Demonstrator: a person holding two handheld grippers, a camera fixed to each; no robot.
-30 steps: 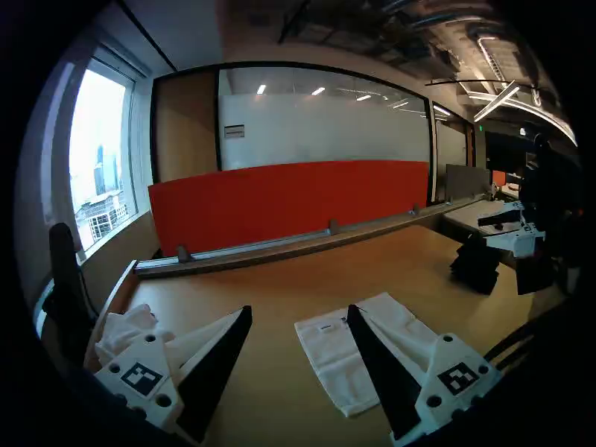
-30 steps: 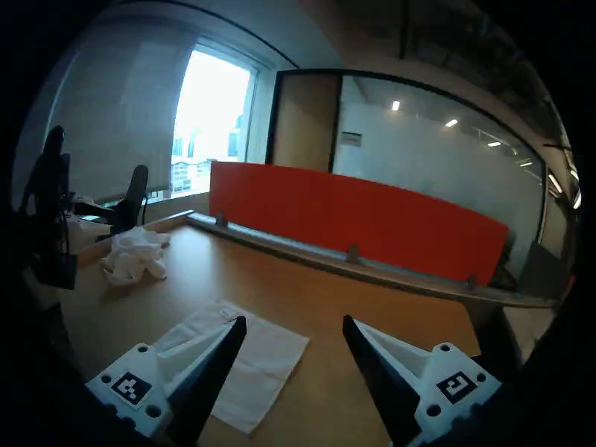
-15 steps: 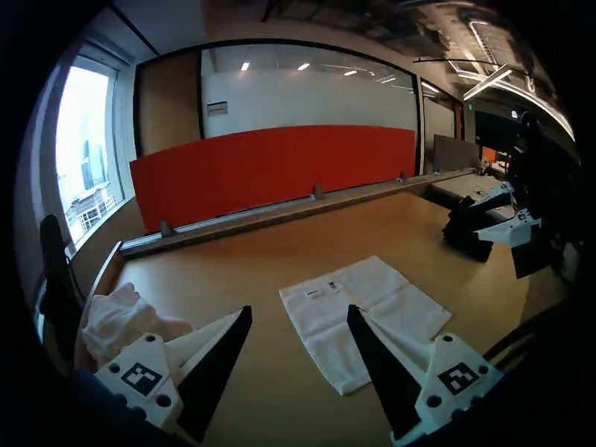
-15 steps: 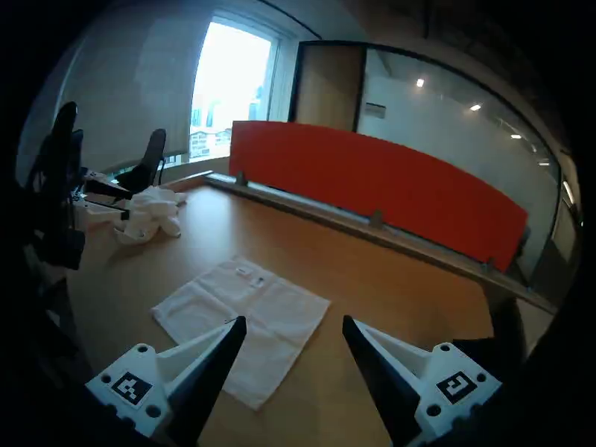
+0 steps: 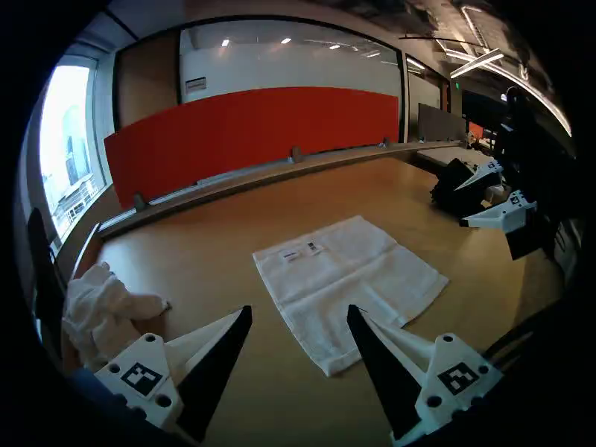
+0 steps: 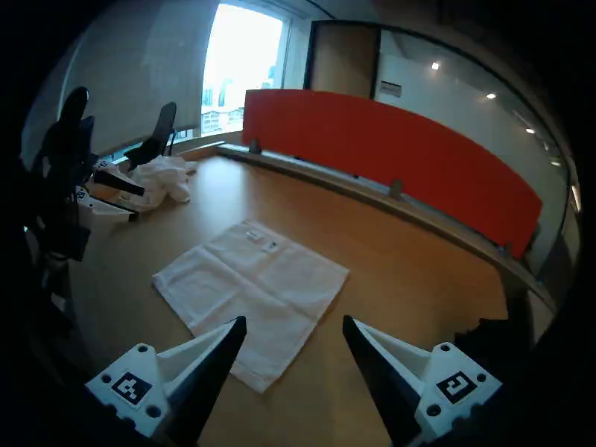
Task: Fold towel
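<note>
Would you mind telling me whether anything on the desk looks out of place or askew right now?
The towel lies flat and unfolded, but skewed relative to the desk edge. A crumpled white cloth sits bunched at the desk's corner near the window. Nothing looks spilled or damaged.

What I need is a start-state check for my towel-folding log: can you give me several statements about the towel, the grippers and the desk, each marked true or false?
1. The towel lies spread flat on the desk. True.
2. The left gripper is shut on the towel. False: its fingers stand apart and grip nothing.
3. A crumpled white cloth lies near the desk's edge, apart from the towel. True.
4. The right gripper holds a corner of the towel. False: it is open and holds nothing.
5. The divider behind the desk is blue. False: it is red-orange.
</note>
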